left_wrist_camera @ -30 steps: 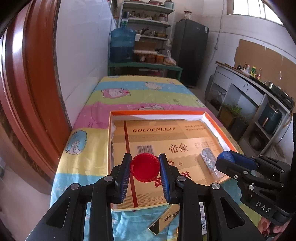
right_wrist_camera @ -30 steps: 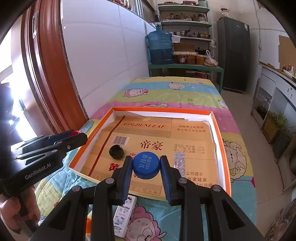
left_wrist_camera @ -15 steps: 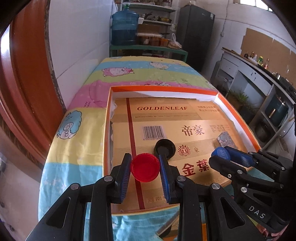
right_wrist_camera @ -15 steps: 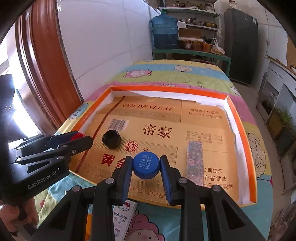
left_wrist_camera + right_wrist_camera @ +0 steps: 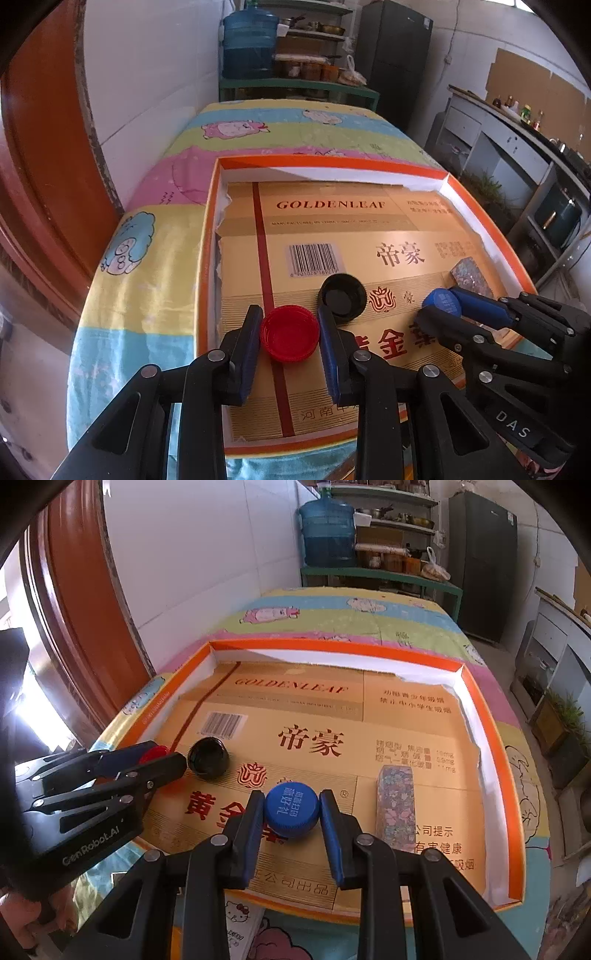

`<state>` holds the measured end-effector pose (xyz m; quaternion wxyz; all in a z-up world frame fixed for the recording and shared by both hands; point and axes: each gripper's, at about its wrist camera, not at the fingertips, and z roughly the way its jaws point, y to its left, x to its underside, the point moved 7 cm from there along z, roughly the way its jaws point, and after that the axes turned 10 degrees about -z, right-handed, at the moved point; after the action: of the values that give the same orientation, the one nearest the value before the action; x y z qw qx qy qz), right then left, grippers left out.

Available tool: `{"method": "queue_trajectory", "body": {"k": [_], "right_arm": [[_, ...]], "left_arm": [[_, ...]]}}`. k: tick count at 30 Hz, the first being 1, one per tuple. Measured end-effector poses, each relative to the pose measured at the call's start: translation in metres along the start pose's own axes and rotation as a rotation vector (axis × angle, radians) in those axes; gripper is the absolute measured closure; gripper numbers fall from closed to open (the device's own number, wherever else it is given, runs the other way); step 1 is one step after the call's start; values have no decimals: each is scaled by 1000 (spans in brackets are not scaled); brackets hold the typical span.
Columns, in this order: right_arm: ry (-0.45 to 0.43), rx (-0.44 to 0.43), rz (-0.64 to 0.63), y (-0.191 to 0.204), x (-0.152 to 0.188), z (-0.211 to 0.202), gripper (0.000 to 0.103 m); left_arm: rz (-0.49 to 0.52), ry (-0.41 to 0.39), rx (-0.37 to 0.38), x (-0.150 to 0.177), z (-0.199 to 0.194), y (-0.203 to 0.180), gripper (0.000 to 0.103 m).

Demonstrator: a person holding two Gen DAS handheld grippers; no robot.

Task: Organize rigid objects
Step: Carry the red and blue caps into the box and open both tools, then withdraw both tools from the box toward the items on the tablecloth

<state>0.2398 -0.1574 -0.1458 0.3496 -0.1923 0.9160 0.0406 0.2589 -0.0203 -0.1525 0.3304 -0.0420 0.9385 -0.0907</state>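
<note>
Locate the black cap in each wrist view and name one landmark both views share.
Left wrist view: black cap lies open side up in the tray, just right of the red cap, below the barcode.
Right wrist view: black cap sits left of centre, beside the left tool's tip.
Shared landmark: the barcode just above it.

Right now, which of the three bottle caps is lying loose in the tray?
The black cap, open side up on the gold liner. The red cap and blue cap are each clamped between gripper fingers.
</note>
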Motion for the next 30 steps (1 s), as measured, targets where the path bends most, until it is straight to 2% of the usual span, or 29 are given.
{"method": "queue_trajectory", "body": {"k": [6,15,20,24,30], "right_arm": [[17,11,-15,0,2,8,72],[6,10,-1,-1,3,6,72],[-14,23,4,-1,2,-1,72],[-22,38,15,-4,3,-9,64],[-31,48,53,-12,8,-24,63]], "left_arm": [[40,-5,-14,2,4,-7,72],[3,3,62,0,0,-7,70],[9,-32,68,-2,-12,-9,51],[7,-60,76,-5,-25,-10,50],[6,-91,79,-5,-43,-11,44]]}}
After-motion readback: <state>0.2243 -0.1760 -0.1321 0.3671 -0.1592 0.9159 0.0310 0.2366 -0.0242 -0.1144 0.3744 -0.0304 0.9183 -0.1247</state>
